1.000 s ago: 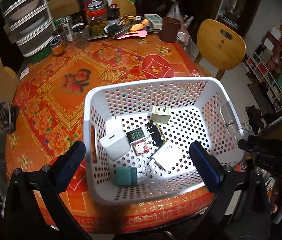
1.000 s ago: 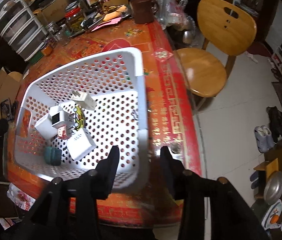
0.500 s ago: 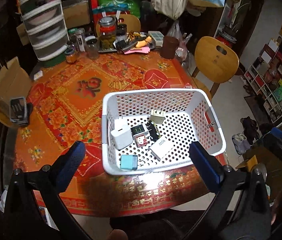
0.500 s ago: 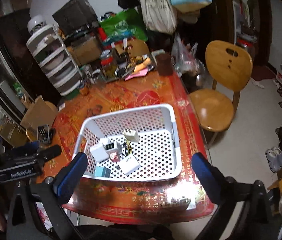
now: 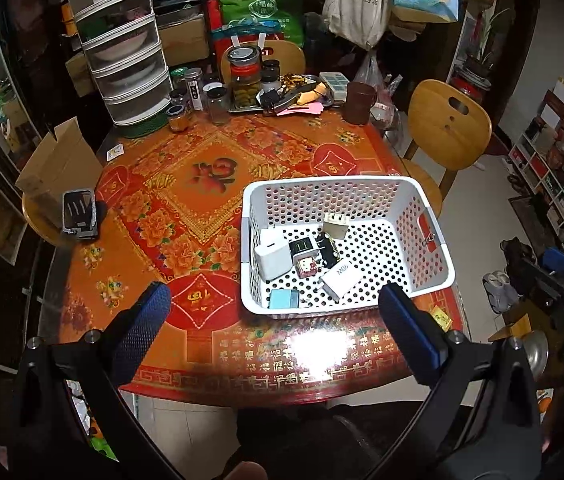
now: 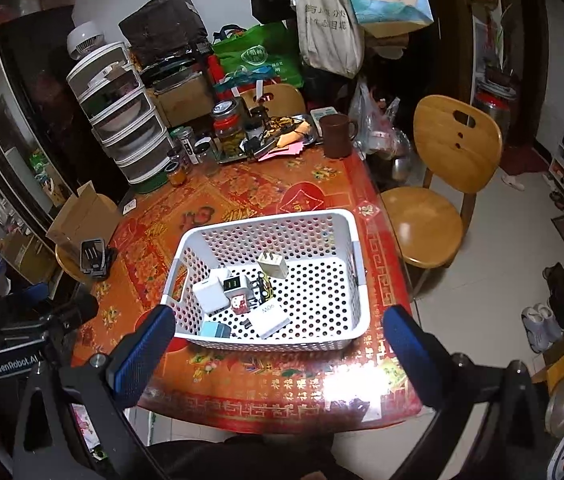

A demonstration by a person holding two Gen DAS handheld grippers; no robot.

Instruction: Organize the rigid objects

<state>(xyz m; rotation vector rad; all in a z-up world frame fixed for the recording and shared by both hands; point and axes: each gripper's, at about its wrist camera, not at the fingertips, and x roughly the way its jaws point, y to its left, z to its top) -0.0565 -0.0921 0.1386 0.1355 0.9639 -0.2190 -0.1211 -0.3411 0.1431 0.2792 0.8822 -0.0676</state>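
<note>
Chargers and plug adapters lie inside a white perforated basket (image 5: pixel 346 184), which stands on the near right part of a round table (image 5: pixel 201 184) covered with a red and gold floral cloth. Landmark: the basket. Against its left wall rests a white cube charger (image 5: pixel 273 254); just right of that, a black-faced adapter (image 5: pixel 302 249), a small red and white adapter (image 5: pixel 308 267) and a black and yellow piece (image 5: pixel 328 248) cluster together. A cream plug (image 5: pixel 336 228) sits toward the far wall, a white block marked M06 (image 5: pixel 342 278) near the front wall, and a pale blue charger (image 5: pixel 284 300) in the front left corner. Left gripper (image 5: pixel 273 320): jaws spread wide, nothing between the pads, held above the table edge in front of the basket. Right gripper (image 6: pixel 277 340): jaws likewise spread to the full, empty, in front of the basket. Beyond the basket, at the table's far edge, stand jars (image 5: pixel 245 76) and a brown mug (image 5: pixel 358 103); to its right, a wooden chair (image 5: pixel 448 130).
</note>
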